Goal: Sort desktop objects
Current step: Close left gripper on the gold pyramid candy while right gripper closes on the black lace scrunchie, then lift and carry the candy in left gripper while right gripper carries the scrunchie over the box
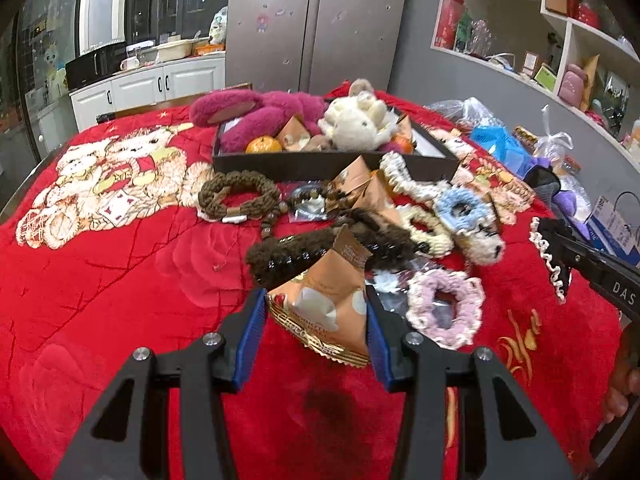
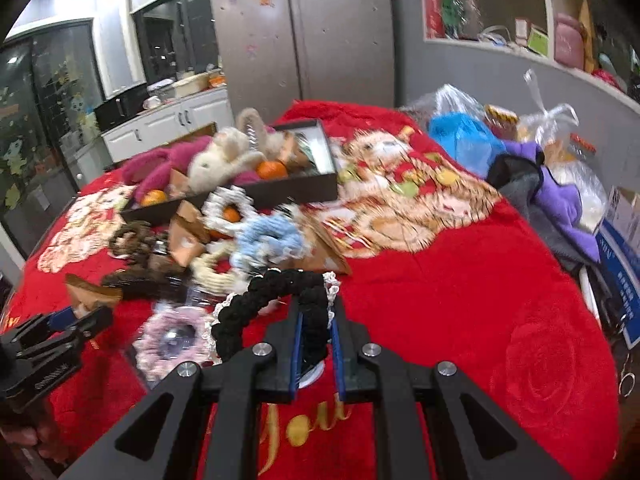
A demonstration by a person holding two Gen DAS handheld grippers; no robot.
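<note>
Gripping a snack packet [image 1: 324,312] in the left gripper [image 1: 316,320] and a black scrunchie [image 2: 276,300] in the right gripper [image 2: 316,340], both fingers closed on their loads, the pickup looks done, and next probably comes carrying each to the black tray [image 1: 320,164].

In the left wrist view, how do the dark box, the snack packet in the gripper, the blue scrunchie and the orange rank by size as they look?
Largest to smallest:
1. dark box
2. snack packet, though it is nearest the camera, which inflates it
3. blue scrunchie
4. orange
</note>
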